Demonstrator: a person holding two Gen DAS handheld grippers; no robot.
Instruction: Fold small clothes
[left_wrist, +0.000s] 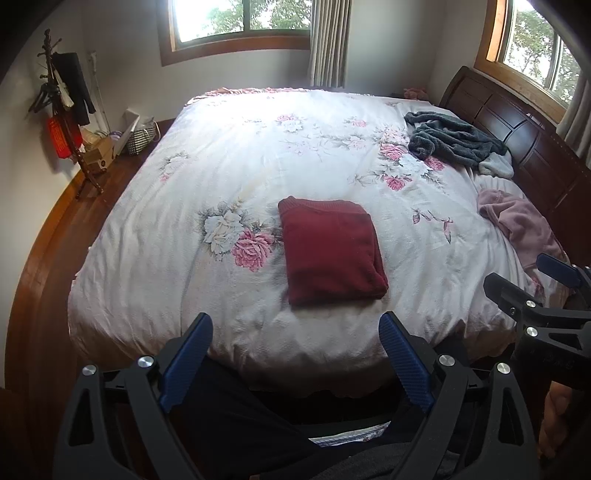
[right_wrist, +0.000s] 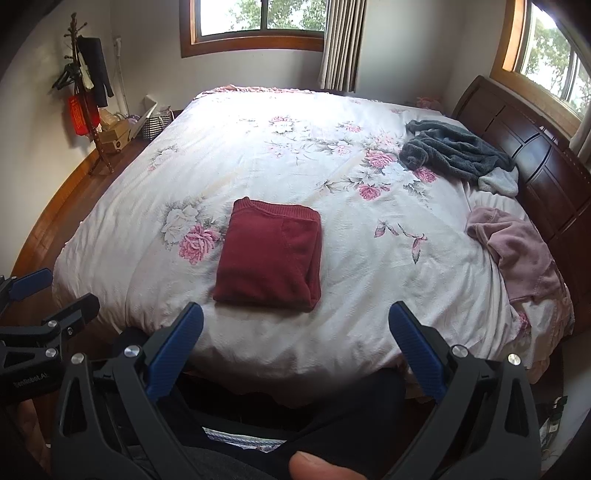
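Observation:
A dark red garment (left_wrist: 330, 251) (right_wrist: 269, 254) lies folded into a neat rectangle on the floral bedspread (left_wrist: 221, 177) (right_wrist: 229, 162), near the bed's front edge. My left gripper (left_wrist: 295, 325) is open and empty, held back from the bed edge in front of the red garment. My right gripper (right_wrist: 295, 314) is also open and empty, at about the same distance. In the left wrist view the right gripper (left_wrist: 517, 273) shows at the right edge; in the right wrist view the left gripper (right_wrist: 59, 288) shows at the left edge.
A crumpled pink garment (left_wrist: 517, 225) (right_wrist: 517, 247) and a dark grey fleece (left_wrist: 450, 140) (right_wrist: 458, 147) lie near the wooden headboard (left_wrist: 517, 129) (right_wrist: 535, 147) on the right. A coat rack (left_wrist: 62, 110) (right_wrist: 85, 85) and boxes stand by the left wall. The person's dark-clothed legs are below the grippers.

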